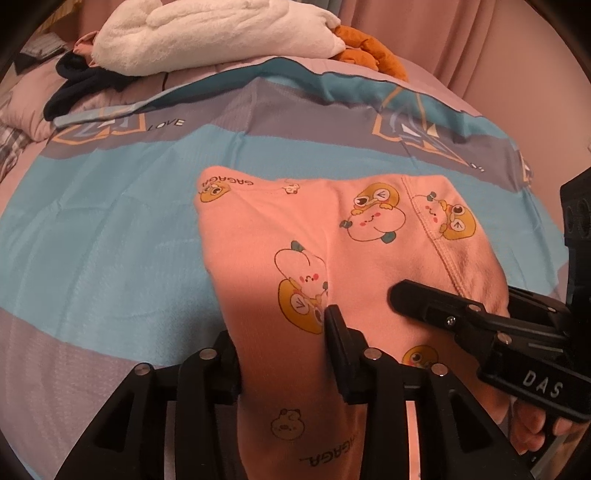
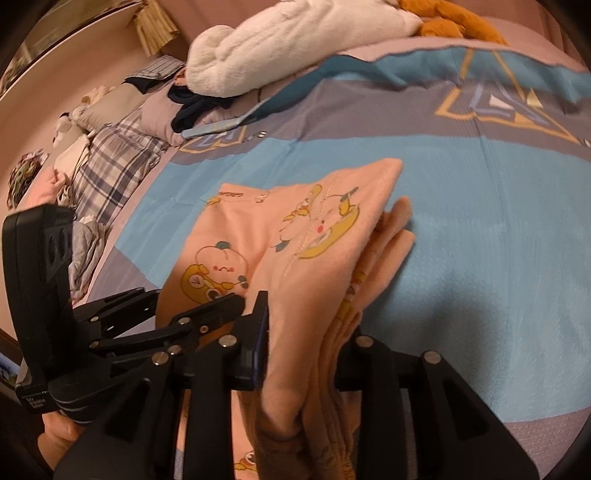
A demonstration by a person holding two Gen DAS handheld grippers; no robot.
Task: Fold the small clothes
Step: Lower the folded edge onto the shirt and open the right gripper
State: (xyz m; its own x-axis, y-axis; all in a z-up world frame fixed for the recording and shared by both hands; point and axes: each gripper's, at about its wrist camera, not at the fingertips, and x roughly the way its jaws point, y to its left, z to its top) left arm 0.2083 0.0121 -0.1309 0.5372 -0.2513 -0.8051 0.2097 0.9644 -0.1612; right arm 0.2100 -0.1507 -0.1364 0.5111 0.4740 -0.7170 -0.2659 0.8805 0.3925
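Two tongs at near edge of pink garment (image 1: 332,236) on bed (image 1: 110,240). Left tongs (image 1: 284,350) and right tongs (image 2: 303,350) part-open, cloth between jaws, grip uncertain. Garment's long axis runs near-to-far, away from both; both equally near.

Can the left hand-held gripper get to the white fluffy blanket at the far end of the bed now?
Probably not yet. The left hand-held gripper has the pink garment between its fingers, and the white fluffy blanket lies far beyond it, across the bedsheet.
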